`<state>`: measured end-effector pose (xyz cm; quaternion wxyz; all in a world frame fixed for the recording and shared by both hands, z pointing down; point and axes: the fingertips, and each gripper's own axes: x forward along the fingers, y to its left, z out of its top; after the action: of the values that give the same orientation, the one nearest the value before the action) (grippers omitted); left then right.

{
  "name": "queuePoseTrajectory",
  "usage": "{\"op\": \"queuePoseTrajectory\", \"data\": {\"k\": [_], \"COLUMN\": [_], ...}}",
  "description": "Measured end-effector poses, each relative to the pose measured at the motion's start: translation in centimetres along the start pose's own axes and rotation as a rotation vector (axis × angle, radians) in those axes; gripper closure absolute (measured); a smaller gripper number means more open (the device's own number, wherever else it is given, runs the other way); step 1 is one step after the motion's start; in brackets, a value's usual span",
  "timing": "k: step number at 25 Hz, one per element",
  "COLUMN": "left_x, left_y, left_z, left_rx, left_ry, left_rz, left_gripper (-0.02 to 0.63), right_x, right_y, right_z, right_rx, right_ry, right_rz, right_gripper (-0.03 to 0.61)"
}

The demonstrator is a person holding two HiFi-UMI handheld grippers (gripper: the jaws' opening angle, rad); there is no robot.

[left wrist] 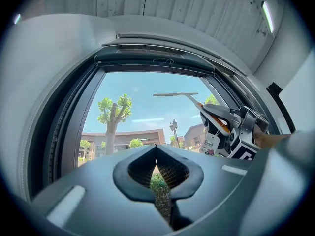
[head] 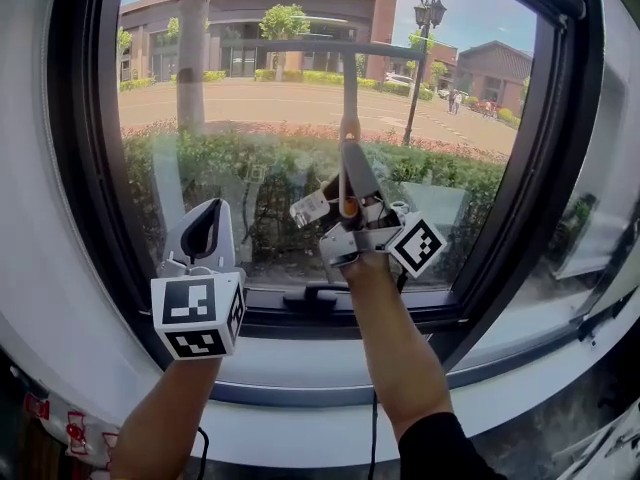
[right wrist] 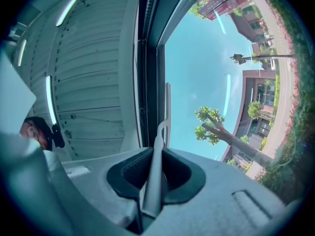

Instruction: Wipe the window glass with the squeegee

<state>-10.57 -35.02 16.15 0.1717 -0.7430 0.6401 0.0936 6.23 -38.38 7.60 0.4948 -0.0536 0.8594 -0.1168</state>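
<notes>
The right gripper [head: 347, 196] had its jaws clenched on the handle of the squeegee [head: 350, 108], which stood upright with its blade high across the window glass [head: 250, 118], seemingly against the pane. The left gripper [head: 203, 233] hung lower left near the dark window frame [head: 85, 168], its jaws pressed together on nothing. A pale sill [head: 300, 368] ran below; a ribbed white ceiling [left wrist: 187, 9] with strip lights lay overhead, and a tree [head: 192, 58] and brick building stood outside

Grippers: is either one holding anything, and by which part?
Right gripper is shut on the squeegee by its handle. Left gripper holds nothing, jaws together.
</notes>
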Motion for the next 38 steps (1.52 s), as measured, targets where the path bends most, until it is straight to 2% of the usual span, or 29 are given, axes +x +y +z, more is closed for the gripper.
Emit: {"op": "queuePoseTrajectory", "data": {"k": [14,21,27,32,38], "left_x": [-2.8,-4.8,-6.3,-6.4,-5.0], "left_y": [-2.4,-2.5,-2.2,-0.9,0.2], "left_z": [-8.5,-12.3,-14.8,-14.8,-11.5], "left_rx": [-0.073,-0.115,-0.116,-0.119,-0.095], "left_ry": [0.130,0.184,0.231,0.234,0.155], "left_rz": [-0.011,-0.045,-0.089,-0.113,-0.116], "left_gripper": [0.612,0.612,0.612,0.612,0.612], "right_x": [-11.6,-14.8,-15.2,-14.9,-12.7], "right_y": [-1.8,-2.3,-2.1,-1.3,0.4], "right_z": [-4.9,-6.7,-7.0,-6.8,-5.0], "right_rx": [0.068,0.076,0.088,0.088,0.029], "right_ry": [0.001,-0.013,-0.052,-0.091,-0.079], "right_rz": [-0.119,-0.156,-0.173,-0.177,-0.154], "right_gripper": [0.535,0.535,0.535,0.535,0.535]}}
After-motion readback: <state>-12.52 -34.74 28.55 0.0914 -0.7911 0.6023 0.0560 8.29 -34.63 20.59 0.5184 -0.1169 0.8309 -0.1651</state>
